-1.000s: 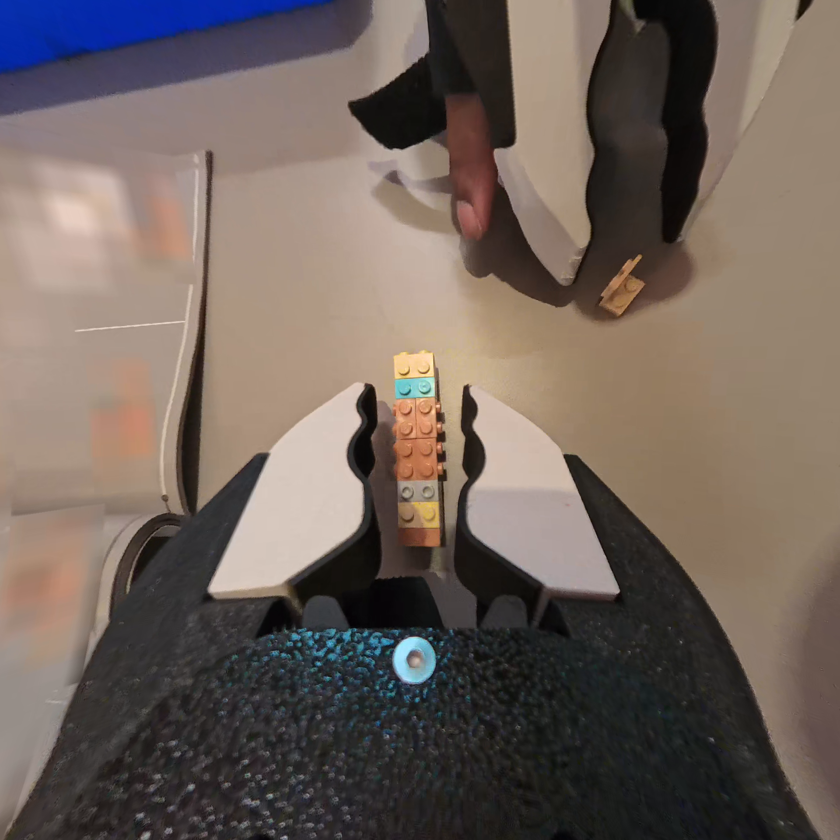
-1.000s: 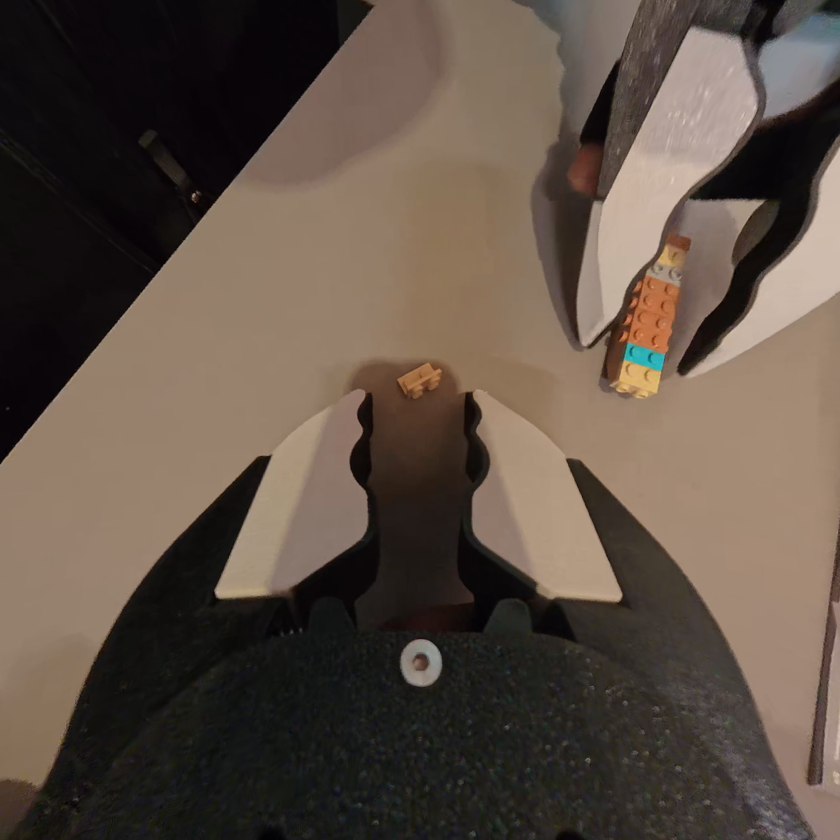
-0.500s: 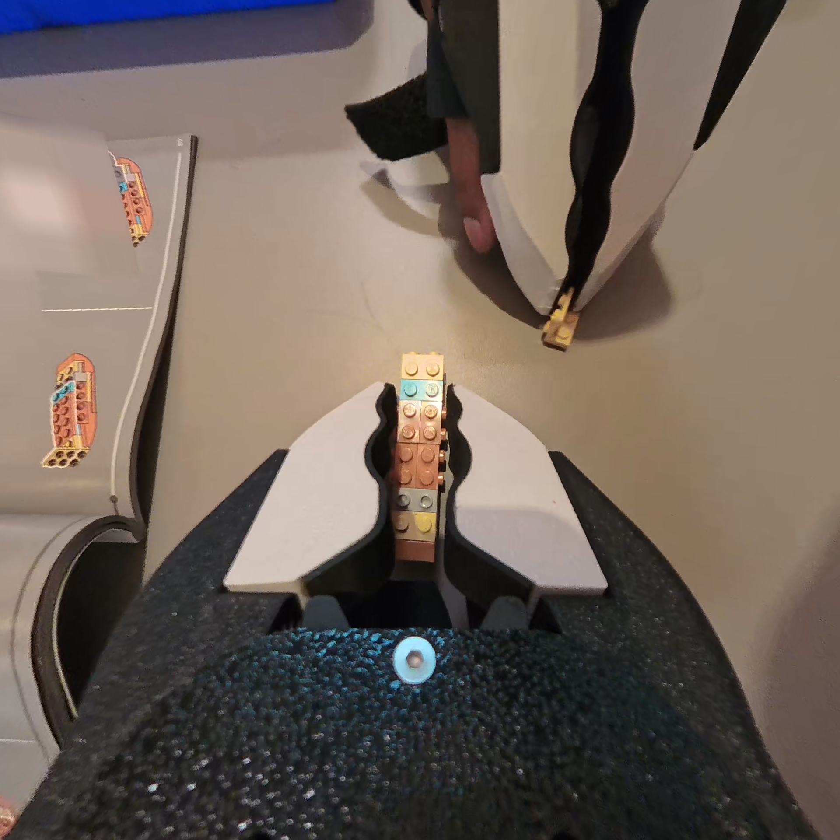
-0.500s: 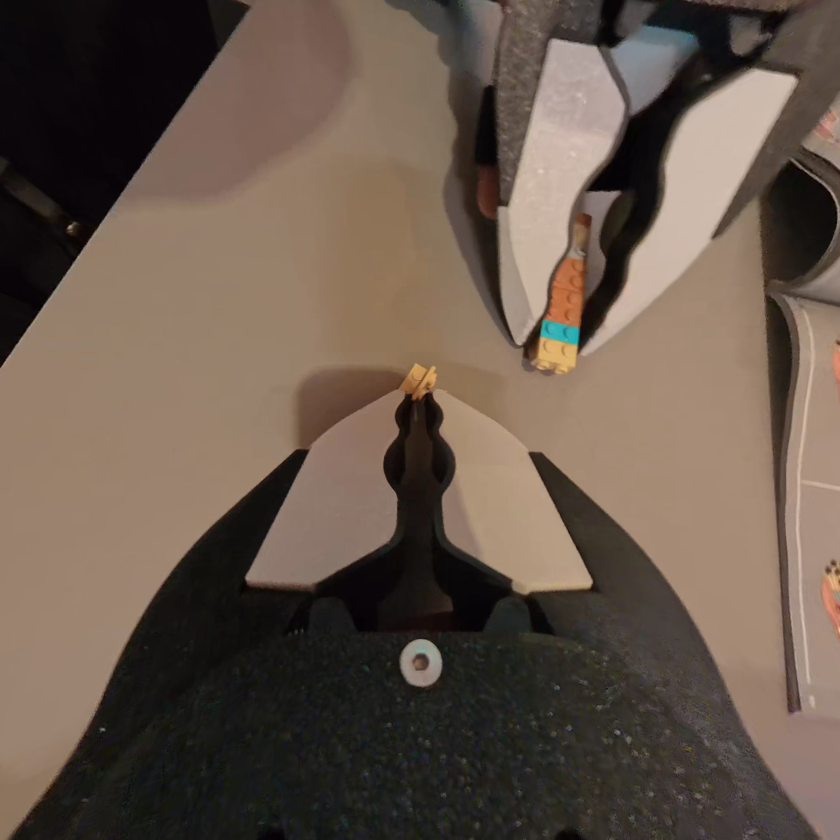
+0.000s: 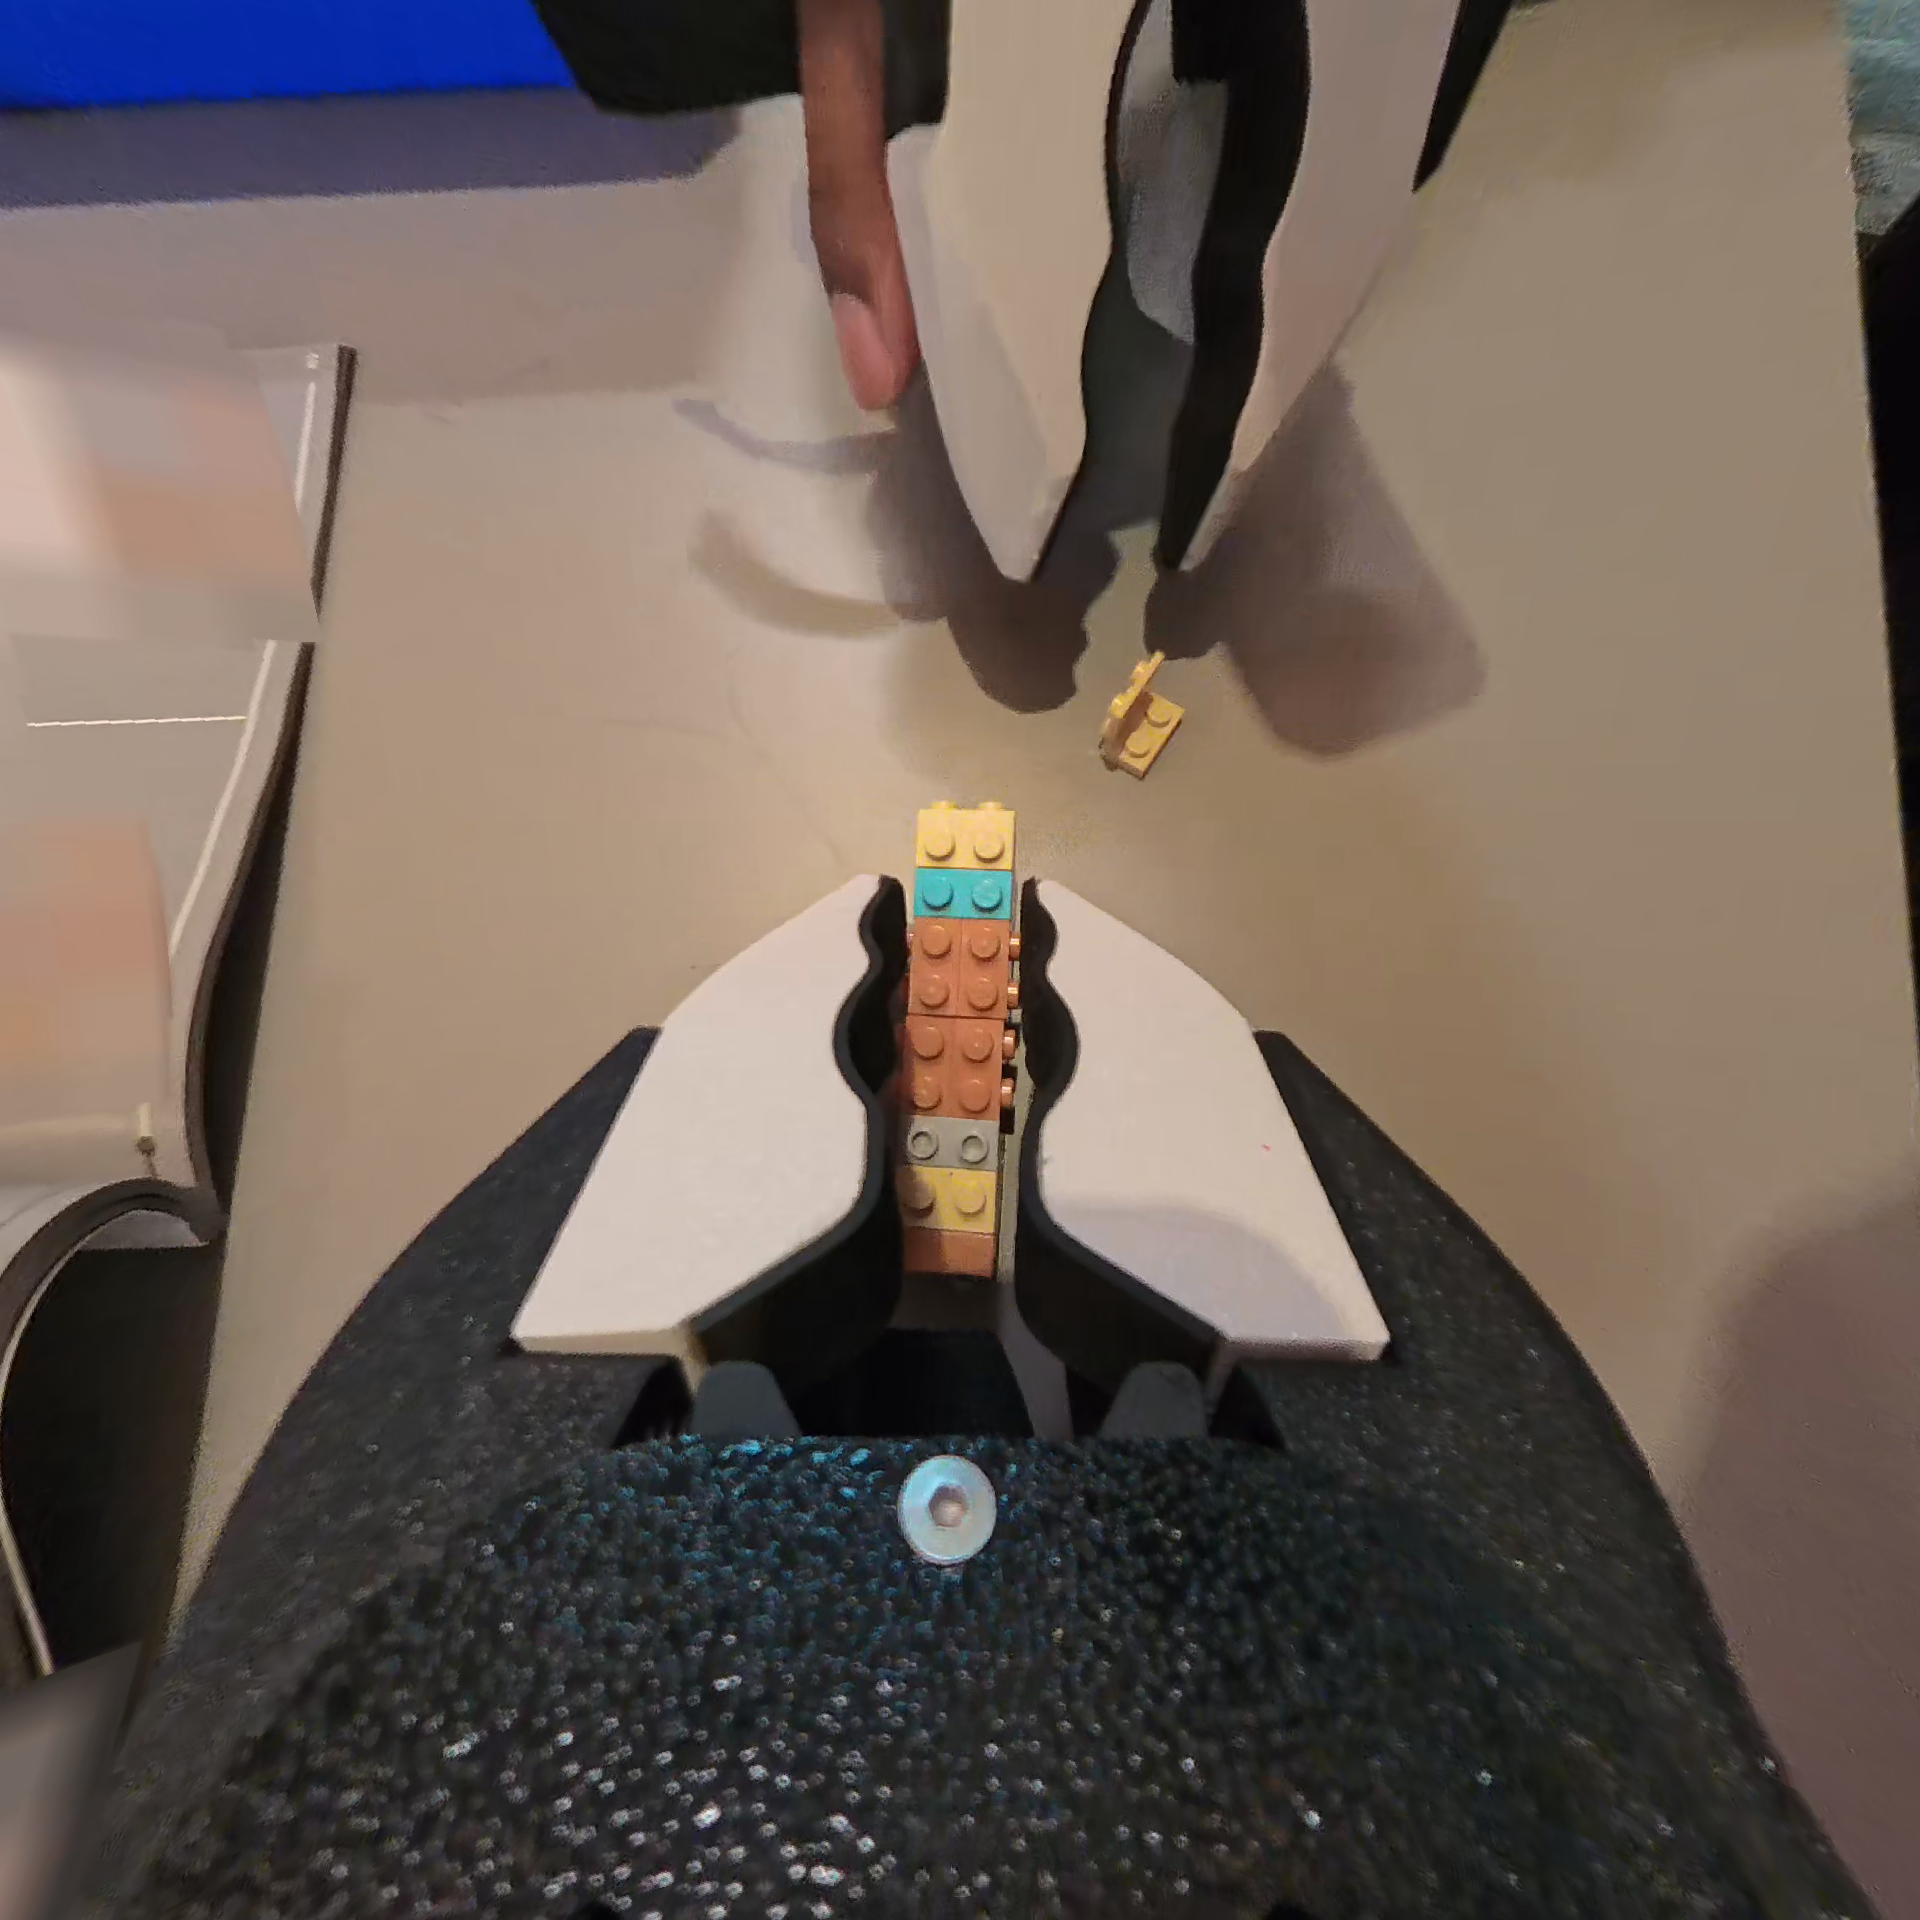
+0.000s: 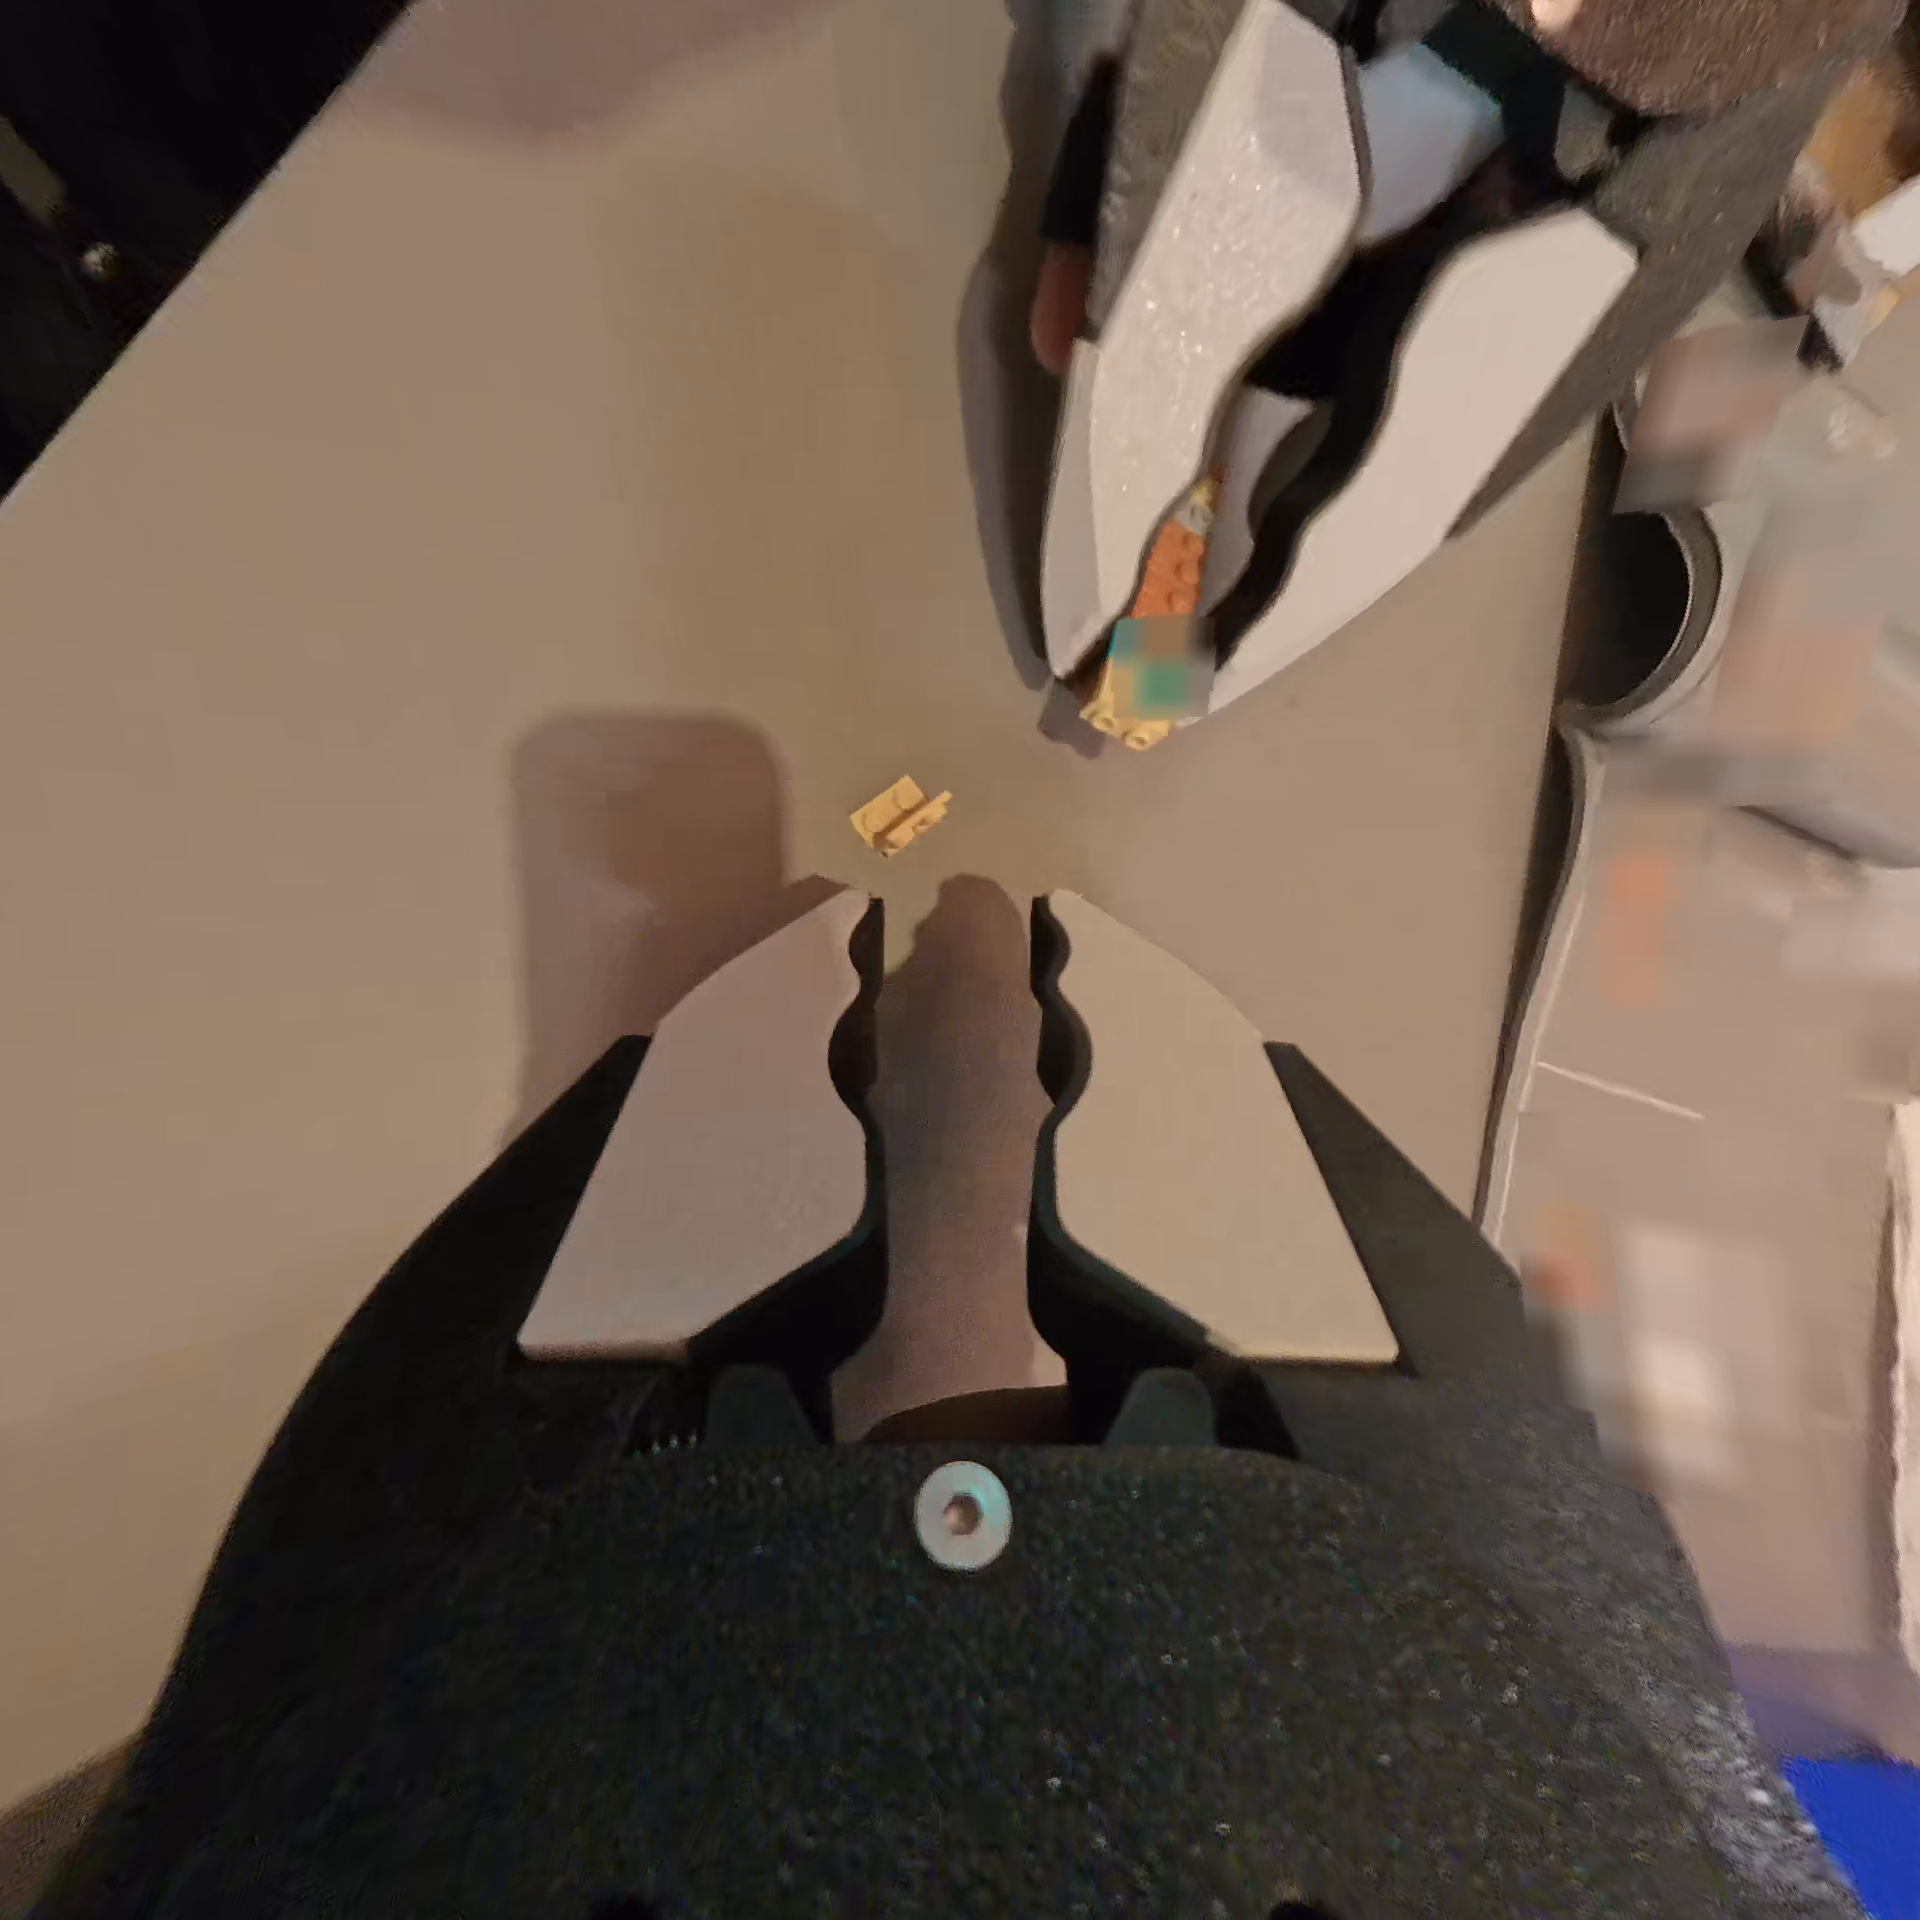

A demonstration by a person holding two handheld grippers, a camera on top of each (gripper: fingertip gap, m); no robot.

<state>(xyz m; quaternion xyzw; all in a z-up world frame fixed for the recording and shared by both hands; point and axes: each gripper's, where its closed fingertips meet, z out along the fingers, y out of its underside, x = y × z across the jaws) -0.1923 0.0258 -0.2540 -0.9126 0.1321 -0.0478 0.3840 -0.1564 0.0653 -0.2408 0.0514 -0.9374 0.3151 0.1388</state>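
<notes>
My left gripper (image 5: 961,894) is shut on a long brick stack (image 5: 961,1023) of brown, teal, grey and tan bricks; its tan end sticks out past the fingertips. The stack also shows in the right wrist view (image 6: 1169,582), clamped in the left gripper (image 6: 1138,686). My right gripper (image 6: 956,904) is open with nothing between its fingers. A small tan bracket piece (image 6: 899,816) lies on the beige table (image 6: 416,623) just ahead and left of its fingertips. In the left wrist view the right gripper (image 5: 1101,566) hangs open above that piece (image 5: 1141,722).
An open instruction booklet lies at the table's side, left in the left wrist view (image 5: 135,727) and right in the right wrist view (image 6: 1714,1039). A person's finger (image 5: 862,260) shows beside the right gripper. The table edge (image 6: 208,322) runs along the upper left. Across from one pair of fingers to the other is roughly 6 cm.
My left gripper closed on the brick stack and still holds it. My right gripper pinched the tan piece half a second ago, then opened; the piece now lies loose on the table.
</notes>
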